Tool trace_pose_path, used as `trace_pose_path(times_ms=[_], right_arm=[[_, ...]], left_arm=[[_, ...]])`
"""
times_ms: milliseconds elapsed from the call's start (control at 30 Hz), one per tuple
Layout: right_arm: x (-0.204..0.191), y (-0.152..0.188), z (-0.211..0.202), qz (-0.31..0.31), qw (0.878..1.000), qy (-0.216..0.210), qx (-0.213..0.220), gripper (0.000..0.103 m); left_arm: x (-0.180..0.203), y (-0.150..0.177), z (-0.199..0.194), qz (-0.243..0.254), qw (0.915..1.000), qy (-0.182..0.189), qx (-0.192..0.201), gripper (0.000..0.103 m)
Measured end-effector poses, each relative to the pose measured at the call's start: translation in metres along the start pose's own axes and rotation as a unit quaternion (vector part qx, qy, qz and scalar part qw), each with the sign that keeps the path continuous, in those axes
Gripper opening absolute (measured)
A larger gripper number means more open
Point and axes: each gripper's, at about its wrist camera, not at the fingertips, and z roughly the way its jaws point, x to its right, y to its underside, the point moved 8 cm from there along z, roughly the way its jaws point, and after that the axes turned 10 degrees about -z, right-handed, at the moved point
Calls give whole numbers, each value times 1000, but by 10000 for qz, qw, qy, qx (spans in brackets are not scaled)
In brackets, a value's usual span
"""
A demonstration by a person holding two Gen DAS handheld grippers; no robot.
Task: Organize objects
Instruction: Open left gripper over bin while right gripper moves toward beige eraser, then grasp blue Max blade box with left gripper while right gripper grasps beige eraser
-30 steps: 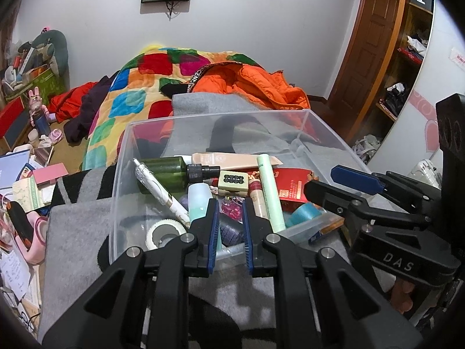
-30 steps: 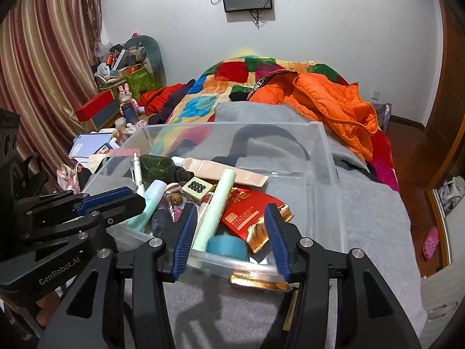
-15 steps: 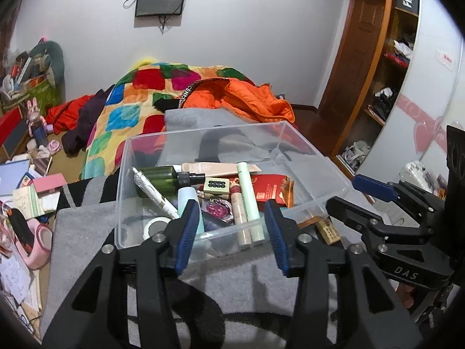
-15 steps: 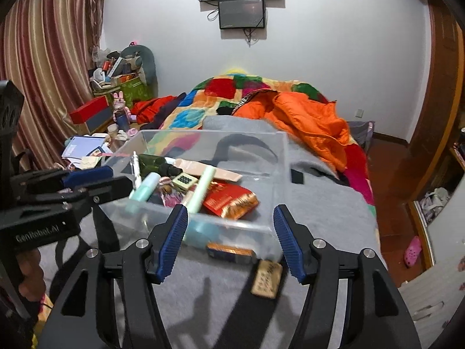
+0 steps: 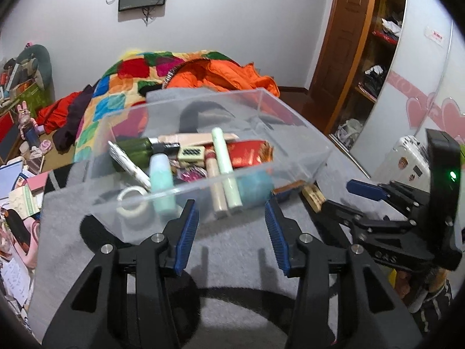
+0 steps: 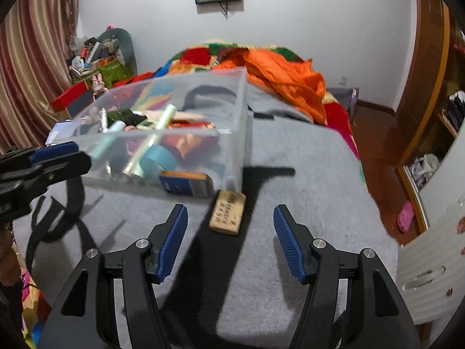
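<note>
A clear plastic bin (image 5: 279,110) (image 6: 235,133) sits on a grey blanket and holds tubes, a green bottle, a tape roll and a red packet. A tan wooden block (image 6: 227,212) lies on the blanket by the bin's near right corner, also seen in the left wrist view (image 5: 313,196). A blue card box (image 6: 186,182) lies against the bin's front. My left gripper (image 5: 232,234) is open and empty, just short of the bin's front wall. My right gripper (image 6: 230,240) is open and empty, just behind the wooden block.
The grey blanket (image 6: 290,203) covers a raised surface with a black pattern. A bed with a colourful quilt (image 5: 128,87) and an orange jacket (image 6: 284,75) lies behind. Clutter fills the floor at left (image 5: 20,180). A wardrobe (image 5: 377,43) stands at right.
My left gripper opened and both grippers drew back from the bin. The right gripper swung right, bringing the wooden block and blue box into view in front of it.
</note>
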Motion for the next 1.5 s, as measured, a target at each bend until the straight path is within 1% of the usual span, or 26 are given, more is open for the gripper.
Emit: trace_pose_path(times_ms=[133, 200, 267, 333, 500, 667, 733, 833, 933, 1033, 1067, 1100, 1167, 1300, 1400, 1500], right_arm=[[-4, 2, 10, 55, 9998, -173, -63, 58], [-8, 2, 16, 25, 9997, -217, -118, 54], [-12, 4, 22, 12, 9992, -333, -225, 35], [-13, 7, 25, 33, 9990, -377, -227, 26], [-15, 6, 20, 149, 9978, -640, -107, 26], [-39, 3, 9, -233, 9953, -934, 92, 25], [-42, 2, 6, -287, 9955, -891, 139, 25], [-37, 4, 4, -179, 9959, -877, 116, 24], [-26, 8, 3, -159, 9976, -668, 69, 22], [-18, 15, 6, -212, 9984, -513, -108, 22], [-17, 18, 8, -234, 9984, -486, -176, 22], [-15, 20, 9, -225, 9983, -505, -209, 22], [-16, 22, 10, -232, 9980, -535, -249, 22], [-18, 18, 13, -330, 9979, -499, -231, 27], [-15, 15, 18, -395, 9984, -335, -243, 27], [-14, 13, 22, -402, 9981, -415, -224, 27]], left_arm=[[6, 9, 8, 13, 9999, 43, -134, 47], [9, 12, 12, 29, 9998, 62, -197, 47], [12, 13, 15, 62, 9997, 62, -240, 47], [14, 14, 18, 79, 9996, 61, -264, 47], [12, 17, 25, 39, 9994, 25, -346, 47], [9, 20, 26, -12, 9993, 56, -373, 47], [9, 21, 25, 23, 9993, 43, -369, 47], [11, 21, 26, 31, 9992, 60, -399, 47], [14, 23, 31, 30, 9988, 103, -472, 47], [20, 26, 38, 53, 9981, 137, -604, 49], [22, 27, 40, 62, 9978, 152, -639, 52], [23, 28, 42, 72, 9976, 164, -662, 55], [26, 29, 47, 105, 9972, 143, -725, 58], [33, 31, 58, 165, 9955, 129, -922, 58], [35, 32, 66, 235, 9948, 21, -986, 58], [34, 30, 68, 196, 9946, 29, -1023, 58]])
